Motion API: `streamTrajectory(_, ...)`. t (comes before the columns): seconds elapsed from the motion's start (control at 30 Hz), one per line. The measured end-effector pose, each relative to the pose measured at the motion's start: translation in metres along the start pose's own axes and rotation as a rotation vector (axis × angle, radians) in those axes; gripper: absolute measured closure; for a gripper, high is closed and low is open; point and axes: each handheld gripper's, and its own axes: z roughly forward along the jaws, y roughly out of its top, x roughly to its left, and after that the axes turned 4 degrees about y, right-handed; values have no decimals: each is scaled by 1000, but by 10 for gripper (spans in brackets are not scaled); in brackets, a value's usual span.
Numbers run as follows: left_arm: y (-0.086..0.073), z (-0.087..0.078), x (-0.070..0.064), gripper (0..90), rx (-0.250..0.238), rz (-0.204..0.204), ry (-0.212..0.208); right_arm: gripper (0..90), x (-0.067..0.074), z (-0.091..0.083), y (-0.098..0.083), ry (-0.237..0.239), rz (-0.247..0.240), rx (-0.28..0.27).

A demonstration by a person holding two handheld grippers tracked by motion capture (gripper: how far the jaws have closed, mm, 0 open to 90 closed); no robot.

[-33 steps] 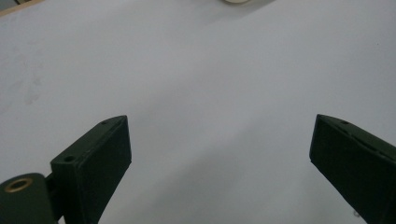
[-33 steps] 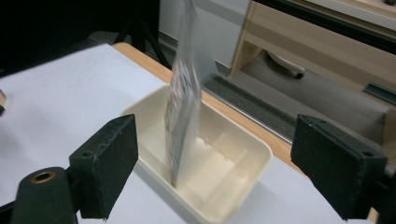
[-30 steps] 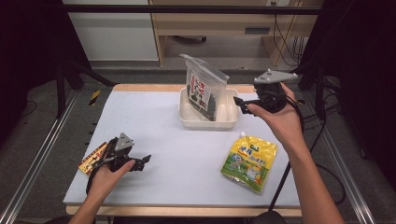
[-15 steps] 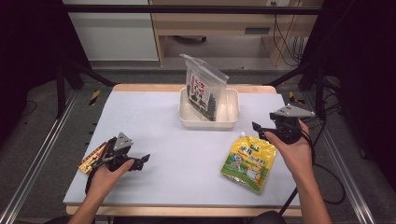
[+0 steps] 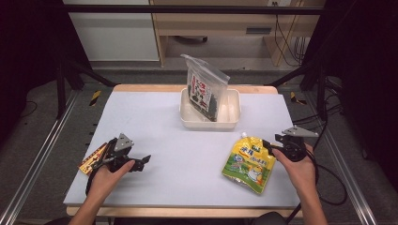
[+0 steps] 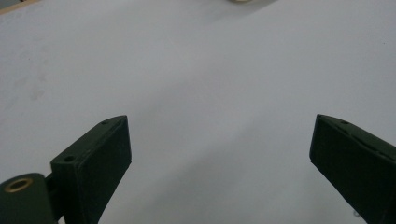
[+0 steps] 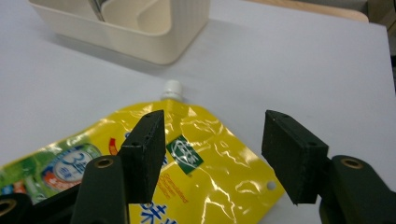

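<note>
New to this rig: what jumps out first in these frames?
The bright yellow spouted pouch lying flat on the grey mat at front right, with the right gripper at its top edge; its jaws have just been closing, still apart over the pouch's upper corner. Next, the clear zip bag of dark snacks standing upright in the cream plastic tub at the back centre. The left gripper rests open near the front left.

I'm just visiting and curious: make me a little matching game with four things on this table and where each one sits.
Things:
1. yellow pouch
2. seaweed bag
3. right gripper
4. left gripper

Places:
A. standing in the white tub
B. lying flat on the mat, near right
C. open, low over bare mat, near left
D. open, at the pouch's upper corner

Pairs: 1-B, 2-A, 3-D, 4-C
</note>
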Motion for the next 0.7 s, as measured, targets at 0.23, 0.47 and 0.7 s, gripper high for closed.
streamTrajectory(0.23,0,0,0,54,3,4,-1,353,-15,6,-15,-13,37,45)
streamTrajectory(0.47,0,1,-1,55,9,11,-7,330,-27,15,-27,-4,79,99)
streamTrajectory(0.7,0,2,-3,54,8,12,-9,273,-30,21,-31,21,96,133)
